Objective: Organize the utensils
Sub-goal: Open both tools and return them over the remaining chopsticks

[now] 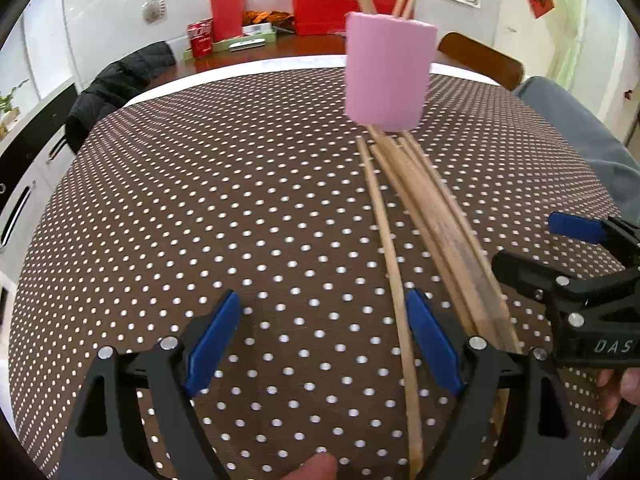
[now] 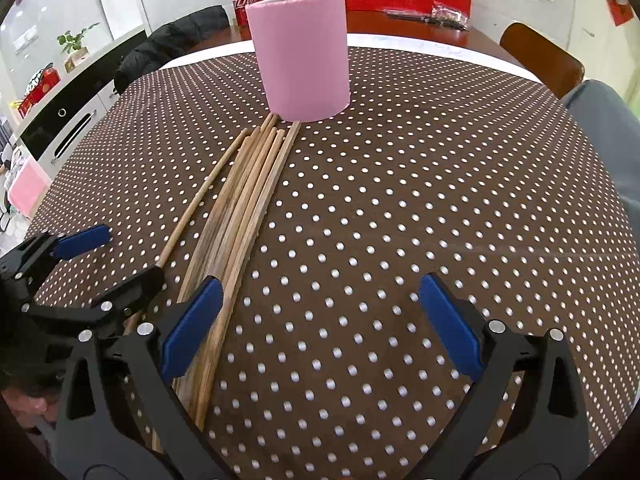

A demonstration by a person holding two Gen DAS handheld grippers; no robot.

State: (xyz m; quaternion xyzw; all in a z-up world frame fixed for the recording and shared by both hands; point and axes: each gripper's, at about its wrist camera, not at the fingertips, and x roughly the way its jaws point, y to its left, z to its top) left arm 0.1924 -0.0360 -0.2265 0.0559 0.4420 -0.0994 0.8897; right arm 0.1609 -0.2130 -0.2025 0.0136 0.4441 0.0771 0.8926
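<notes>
A pink cup [image 1: 386, 72] [image 2: 300, 56] stands on the dotted brown tablecloth with a few wooden chopsticks upright in it. Several loose wooden chopsticks [image 1: 432, 224] [image 2: 244, 208] lie in a bundle on the cloth, their tips against the cup's base. My left gripper [image 1: 324, 340] is open and empty, low over the cloth, with one stray chopstick [image 1: 394, 280] next to its right finger. My right gripper [image 2: 320, 320] is open and empty, its left finger [image 2: 192, 328] over the bundle. Each gripper shows at the edge of the other's view.
The round table [image 2: 440, 200] carries the brown dotted cloth. A wooden chair back [image 2: 540, 56] stands at the far right, a black jacket [image 1: 120, 80] at the far left. Red boxes and cans [image 1: 224, 24] sit on a sideboard behind. My grey sleeve [image 1: 580, 128] is at right.
</notes>
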